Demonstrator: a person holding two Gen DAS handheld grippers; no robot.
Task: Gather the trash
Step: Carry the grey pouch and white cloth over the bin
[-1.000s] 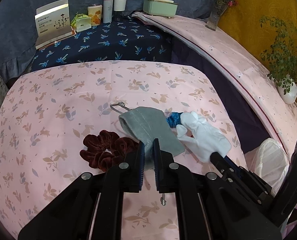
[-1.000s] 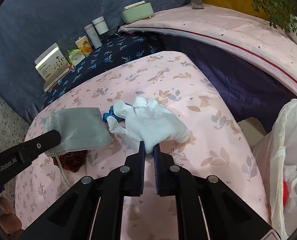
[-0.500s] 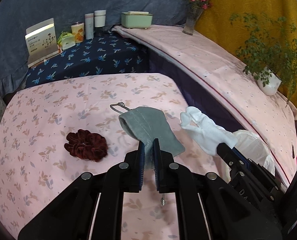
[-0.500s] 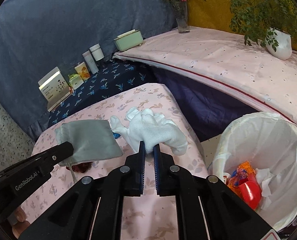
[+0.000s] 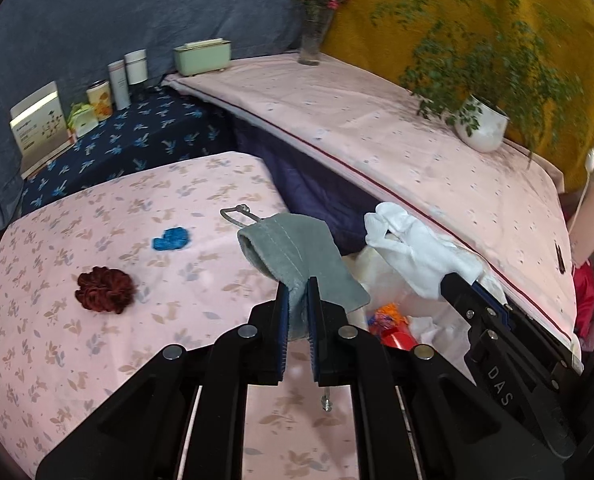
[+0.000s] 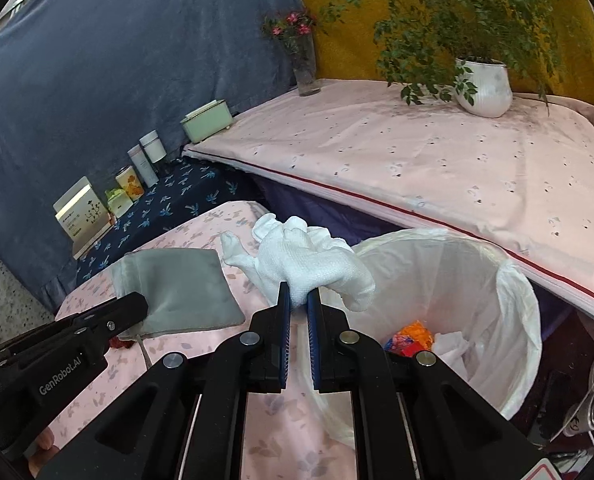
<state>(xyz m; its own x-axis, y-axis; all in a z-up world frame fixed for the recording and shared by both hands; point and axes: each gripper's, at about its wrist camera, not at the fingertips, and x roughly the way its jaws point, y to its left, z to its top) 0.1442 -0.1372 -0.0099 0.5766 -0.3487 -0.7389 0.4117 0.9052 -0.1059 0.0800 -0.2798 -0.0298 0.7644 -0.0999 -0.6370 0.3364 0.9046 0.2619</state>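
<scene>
white glove pinched in right gripper, above bin.

We note a grey velvet drawstring pouch and a white knitted cotton glove, both lifted, hanging limp near the white-lined trash bin.

My right gripper and the white glove it pinched hid the near left rim of the lined bin, my other gripper covered most of the red scrunchie, and the box print was unreadable.
</scene>
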